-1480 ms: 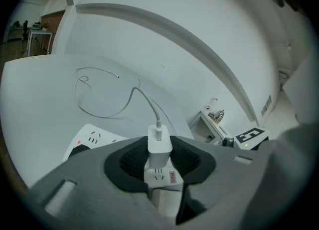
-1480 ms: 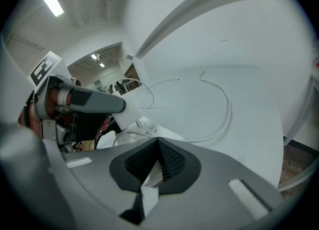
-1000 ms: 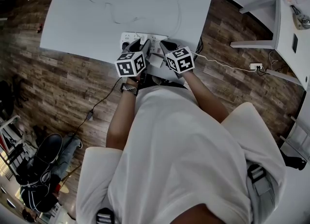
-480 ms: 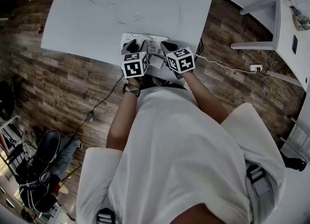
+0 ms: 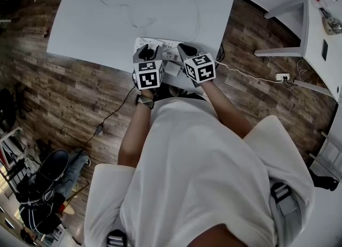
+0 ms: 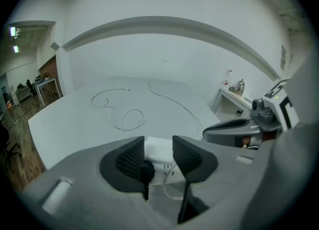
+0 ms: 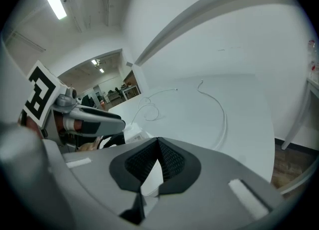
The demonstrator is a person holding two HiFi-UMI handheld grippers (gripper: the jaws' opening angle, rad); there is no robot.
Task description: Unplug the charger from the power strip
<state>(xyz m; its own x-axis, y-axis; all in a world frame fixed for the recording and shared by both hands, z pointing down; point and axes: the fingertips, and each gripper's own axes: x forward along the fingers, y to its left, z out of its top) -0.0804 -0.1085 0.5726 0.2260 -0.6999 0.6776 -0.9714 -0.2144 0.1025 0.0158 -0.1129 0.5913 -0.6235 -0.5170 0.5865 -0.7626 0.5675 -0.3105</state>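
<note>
A white power strip (image 5: 166, 44) lies at the near edge of the white table (image 5: 85, 21). A white charger (image 6: 158, 148) stands plugged into the power strip (image 6: 168, 170). Its thin white cable (image 5: 128, 13) loops away across the table. My left gripper (image 5: 148, 52) points down at the charger. Its jaws have just been opening, and the left gripper (image 6: 158, 157) now stands open with the charger in the gap. My right gripper (image 5: 184, 49) is over the strip's right part. In its own view the right gripper (image 7: 158, 147) is shut, tips meeting, with white plastic showing below them.
The table's near edge runs right under both grippers. A black cord (image 5: 107, 117) trails over the wooden floor at the left. A white cord leads to a floor socket (image 5: 281, 74) at the right, beside a white side table (image 5: 320, 21). Dark bags (image 5: 43, 182) lie at the lower left.
My left gripper has rolled upright and shifted slightly right over the strip. The right gripper has stayed where it was.
</note>
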